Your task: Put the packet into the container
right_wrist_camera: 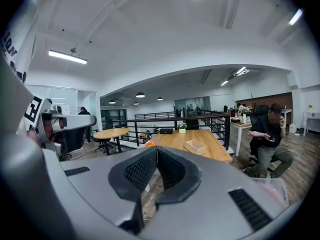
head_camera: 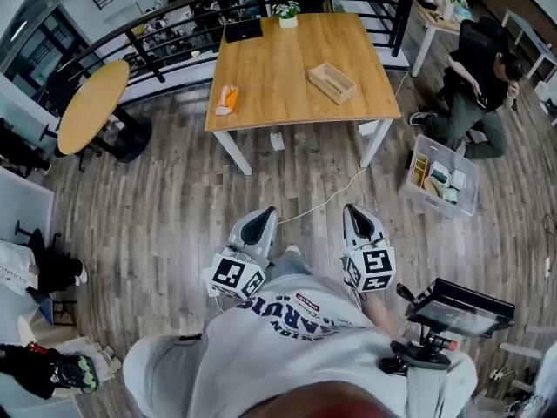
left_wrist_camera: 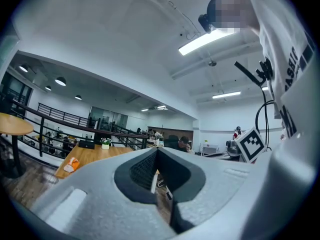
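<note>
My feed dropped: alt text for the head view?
The left gripper and right gripper, shut and empty, sit close to the person's body, away from the wooden table. There an orange packet lies left of a wooden container.

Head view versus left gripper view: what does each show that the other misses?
Head view only: the wooden container; I can't find it in the left gripper view. Left gripper view only: a close look at the left tool, jaws shut with nothing between them, plus the ceiling lights. Both: the orange packet lying on the wooden table, and the potted plant.
</note>
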The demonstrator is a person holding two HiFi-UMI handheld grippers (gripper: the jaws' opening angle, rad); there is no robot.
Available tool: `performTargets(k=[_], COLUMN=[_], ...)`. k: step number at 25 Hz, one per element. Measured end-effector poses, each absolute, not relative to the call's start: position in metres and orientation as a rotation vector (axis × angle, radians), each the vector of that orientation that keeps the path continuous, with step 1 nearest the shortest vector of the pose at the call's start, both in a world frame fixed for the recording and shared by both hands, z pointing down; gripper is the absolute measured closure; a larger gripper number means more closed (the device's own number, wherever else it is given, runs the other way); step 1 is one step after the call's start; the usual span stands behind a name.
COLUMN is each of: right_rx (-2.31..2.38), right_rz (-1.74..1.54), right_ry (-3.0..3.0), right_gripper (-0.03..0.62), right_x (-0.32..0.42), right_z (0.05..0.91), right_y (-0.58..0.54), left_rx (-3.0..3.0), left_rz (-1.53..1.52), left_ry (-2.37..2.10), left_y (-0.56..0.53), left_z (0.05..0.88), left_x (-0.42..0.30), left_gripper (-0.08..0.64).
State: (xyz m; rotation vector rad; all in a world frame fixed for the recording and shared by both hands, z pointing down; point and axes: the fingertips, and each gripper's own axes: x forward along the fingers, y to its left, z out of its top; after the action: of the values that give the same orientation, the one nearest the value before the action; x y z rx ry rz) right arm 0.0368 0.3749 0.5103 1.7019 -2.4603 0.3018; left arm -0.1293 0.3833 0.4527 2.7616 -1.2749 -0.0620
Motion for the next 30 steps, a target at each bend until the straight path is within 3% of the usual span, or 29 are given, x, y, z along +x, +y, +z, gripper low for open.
performTargets(k=[30], right_rx=[1.744], right_rz=[0.192], right_ry=[-2.373], right_gripper=[0.581], right_x=[-0.053], right_z=[0.478], right_y=[0.22], left_rx=[2.811], left_rz=[-0.148], left_ry=[-1.163], left_y=[0.211], left_z=[0.454], left_x=[-0.221], left_gripper=[0.558])
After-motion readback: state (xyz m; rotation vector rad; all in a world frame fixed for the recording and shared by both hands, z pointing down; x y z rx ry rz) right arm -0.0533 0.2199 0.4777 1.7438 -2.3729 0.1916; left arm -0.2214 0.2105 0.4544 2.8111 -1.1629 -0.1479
